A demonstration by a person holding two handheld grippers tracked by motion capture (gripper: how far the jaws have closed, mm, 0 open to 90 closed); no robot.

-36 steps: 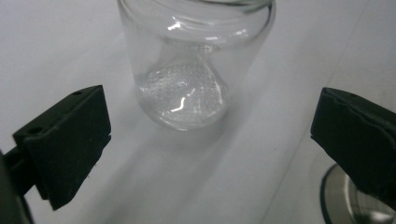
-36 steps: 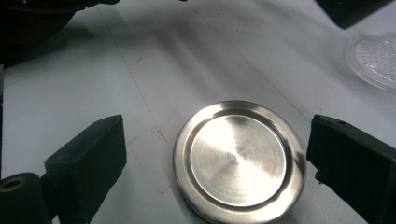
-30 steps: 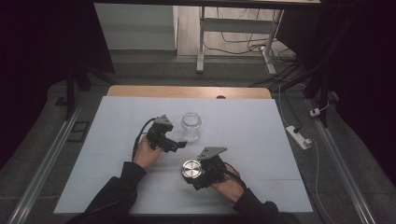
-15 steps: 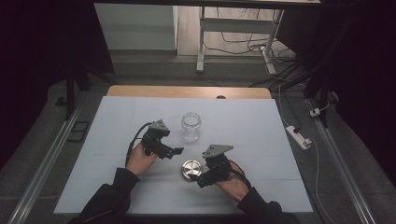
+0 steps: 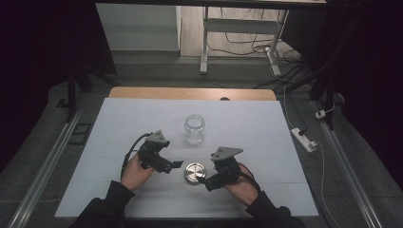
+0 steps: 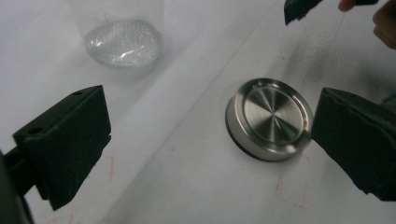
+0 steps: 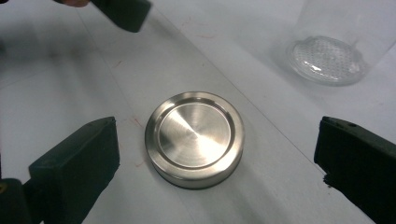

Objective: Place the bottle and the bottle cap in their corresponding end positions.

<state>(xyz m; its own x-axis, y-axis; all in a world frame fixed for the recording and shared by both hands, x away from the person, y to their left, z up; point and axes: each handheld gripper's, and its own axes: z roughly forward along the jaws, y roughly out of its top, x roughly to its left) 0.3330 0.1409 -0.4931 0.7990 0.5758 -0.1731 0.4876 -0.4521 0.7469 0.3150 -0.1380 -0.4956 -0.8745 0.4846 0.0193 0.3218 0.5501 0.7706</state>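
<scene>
- The metal lid (image 5: 194, 173) is lying flat on the white worktop (image 5: 266, 142), top side up, near the person's edge and between the two tools.
- The right tool (image 5: 207, 183) is sitting just right of the lid with its jaws spread wide. They have just been opening, and the lid lies free between them, with neither pad pressing on it.
- The left tool (image 5: 177, 165) is hovering just left of the lid, also released, with nothing in its jaws. One pad is very near the lid's rim in the left gripper view.
- The glass jar (image 5: 194, 128) is standing upright and uncapped farther back, a little beyond the lid and apart from both tools.
- Risks, as I judge them: the lid is smooth and low, so a tool closing on it off-centre could squirt it sideways across the worktop.
- The left pad so near the rim could nudge the lid away.
- A careless reach toward the jar could tip it.
</scene>
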